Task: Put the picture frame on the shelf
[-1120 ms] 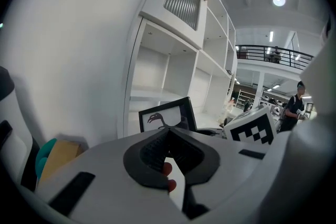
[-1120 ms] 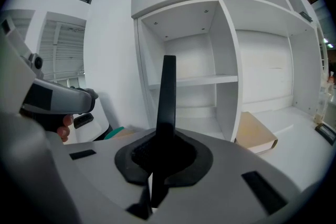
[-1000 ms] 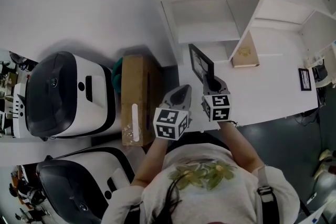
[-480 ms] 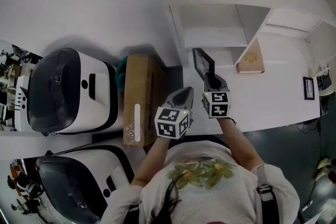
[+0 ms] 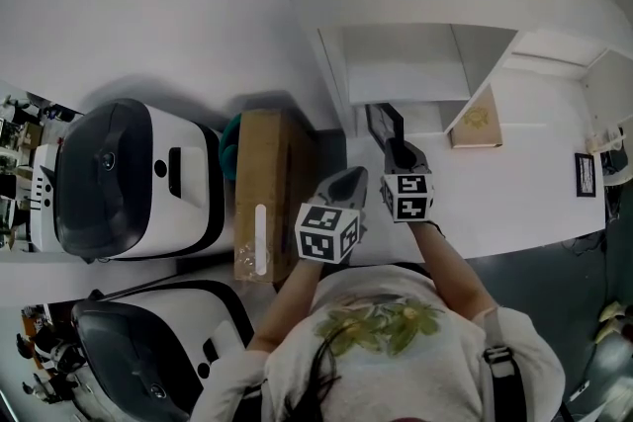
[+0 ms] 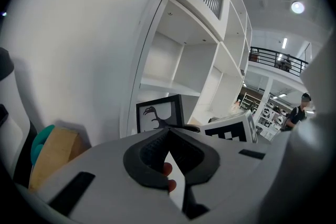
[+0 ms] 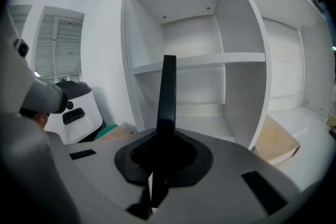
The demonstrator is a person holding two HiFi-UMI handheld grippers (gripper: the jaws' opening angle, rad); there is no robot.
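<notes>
Person: seen from above, in a grey shirt (image 5: 386,351) with a green print, both forearms reaching forward.
Left gripper (image 5: 352,175): lower and left of the other one, marker cube toward the person. In the left gripper view (image 6: 168,135) its dark pads meet at the tips with nothing clamped; a fingertip shows through the gap behind them.
Right gripper (image 5: 396,151): jaws nearly together, pinching the lower edge of the picture frame. In the right gripper view (image 7: 163,150) the frame rises edge-on from between the pads.
Picture frame (image 5: 384,125): black, upright, held off to the front of the shelf's lower left compartment and not yet in it. The left gripper view shows its face (image 6: 159,115), a dark bird shape on white; the right gripper view shows only its thin black edge (image 7: 168,93).
White tabletop (image 5: 514,198): runs under the grippers and off to the right.
Cardboard box (image 5: 265,185): long, brown, left of the left gripper, with a teal object (image 5: 228,131) at its far end.
White machine (image 5: 119,178): dark lid, left of the box; a second white machine (image 5: 138,341) sits nearer the person.
Shelf (image 5: 415,64): white, open compartments, directly ahead (image 7: 210,60); the left ones hold nothing.
Tan panel (image 5: 478,118): leans at the foot of the divider to the right of the frame (image 7: 275,141).
Small dark frame (image 5: 586,174): lies on the tabletop far to the right.
</notes>
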